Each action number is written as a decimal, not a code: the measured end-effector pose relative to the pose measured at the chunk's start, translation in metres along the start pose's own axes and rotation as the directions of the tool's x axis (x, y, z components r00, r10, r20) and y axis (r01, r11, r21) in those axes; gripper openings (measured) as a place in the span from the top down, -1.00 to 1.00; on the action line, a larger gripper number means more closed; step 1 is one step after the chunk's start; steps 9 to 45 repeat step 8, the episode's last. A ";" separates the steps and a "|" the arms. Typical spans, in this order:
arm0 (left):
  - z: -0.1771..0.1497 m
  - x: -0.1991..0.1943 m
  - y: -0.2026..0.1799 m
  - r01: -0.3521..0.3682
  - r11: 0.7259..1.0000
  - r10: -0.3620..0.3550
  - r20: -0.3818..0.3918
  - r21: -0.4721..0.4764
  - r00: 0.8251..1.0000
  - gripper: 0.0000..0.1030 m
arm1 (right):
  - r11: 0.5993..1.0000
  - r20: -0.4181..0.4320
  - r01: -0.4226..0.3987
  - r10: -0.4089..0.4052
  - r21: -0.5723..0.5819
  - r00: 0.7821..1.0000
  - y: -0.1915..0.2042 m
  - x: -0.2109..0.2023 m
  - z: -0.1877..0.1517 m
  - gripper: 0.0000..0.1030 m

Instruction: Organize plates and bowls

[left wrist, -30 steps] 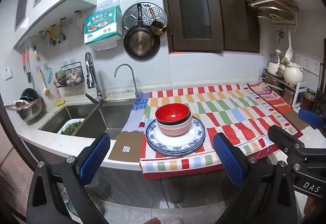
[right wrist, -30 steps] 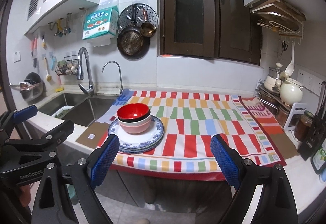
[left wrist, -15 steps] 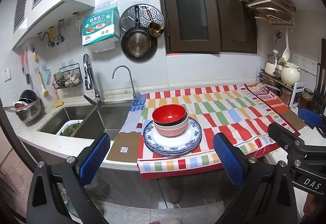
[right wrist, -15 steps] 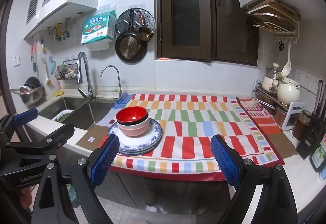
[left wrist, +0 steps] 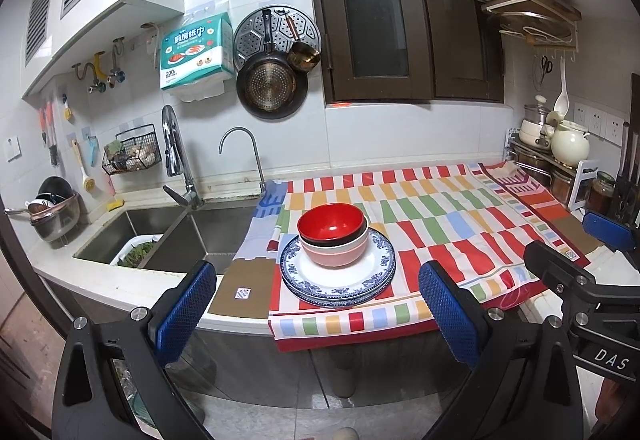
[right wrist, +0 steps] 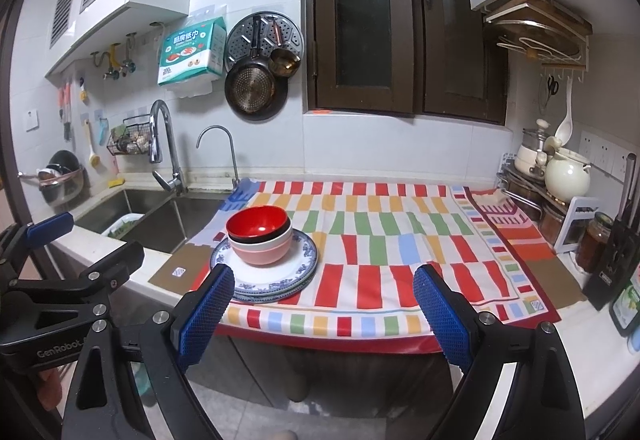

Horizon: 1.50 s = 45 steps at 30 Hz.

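A red bowl (left wrist: 331, 221) sits nested in a pink bowl (left wrist: 336, 251), and both rest on a stack of blue-patterned white plates (left wrist: 376, 272) near the front left of a striped cloth (left wrist: 432, 224) on the counter. My left gripper (left wrist: 318, 304) hangs open in front of the counter edge, short of the stack, with nothing between its blue pads. My right gripper (right wrist: 324, 308) is open too, level with it to the right, empty. From the right wrist view the bowls (right wrist: 259, 226) and plates (right wrist: 304, 260) lie ahead and to the left.
A steel sink (left wrist: 192, 236) with a faucet (left wrist: 176, 156) lies left of the cloth. A rack with a cream pot (left wrist: 570, 146), jars and a knife block stands at the right end. A pan (left wrist: 272, 88) and a paper pack hang on the wall.
Both views have shifted slightly; the stack of dishes sits a little lower and more to the left in the pictures. Both grippers remain open and empty.
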<state>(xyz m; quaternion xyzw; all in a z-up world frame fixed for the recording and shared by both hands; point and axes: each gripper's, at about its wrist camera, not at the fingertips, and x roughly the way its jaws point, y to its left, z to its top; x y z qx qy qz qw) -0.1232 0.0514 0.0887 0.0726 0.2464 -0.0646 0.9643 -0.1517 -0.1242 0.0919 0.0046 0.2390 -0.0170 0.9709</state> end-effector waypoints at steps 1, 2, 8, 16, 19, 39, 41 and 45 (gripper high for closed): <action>0.000 0.000 0.000 -0.001 1.000 0.001 0.000 -0.002 1.000 -1.00 | 1.000 0.000 -0.001 0.001 0.000 1.000 0.000 0.000 0.000 -0.78; 0.000 0.001 0.002 0.000 1.000 0.000 -0.001 -0.002 1.000 -1.00 | 1.000 -0.003 -0.001 0.001 0.001 1.000 0.000 0.001 -0.001 -0.78; -0.004 0.004 0.007 0.000 1.000 0.000 -0.008 -0.009 1.000 -1.00 | 1.000 -0.013 -0.002 0.002 0.002 1.000 0.003 0.003 -0.007 -0.78; -0.004 0.004 0.007 0.000 1.000 0.000 -0.008 -0.009 1.000 -1.00 | 1.000 -0.013 -0.002 0.002 0.002 1.000 0.003 0.003 -0.007 -0.78; -0.004 0.004 0.007 0.000 1.000 0.000 -0.008 -0.009 1.000 -1.00 | 1.000 -0.013 -0.002 0.002 0.002 1.000 0.003 0.003 -0.007 -0.78; -0.004 0.004 0.007 0.000 1.000 0.000 -0.008 -0.009 1.000 -1.00 | 1.000 -0.013 -0.002 0.002 0.002 1.000 0.003 0.003 -0.007 -0.78; -0.004 0.004 0.007 0.000 1.000 0.000 -0.008 -0.009 1.000 -1.00 | 1.000 -0.013 -0.002 0.002 0.002 1.000 0.003 0.003 -0.007 -0.78; -0.004 0.004 0.007 0.000 1.000 0.000 -0.008 -0.009 1.000 -1.00 | 1.000 -0.013 -0.002 0.002 0.002 1.000 0.003 0.003 -0.007 -0.78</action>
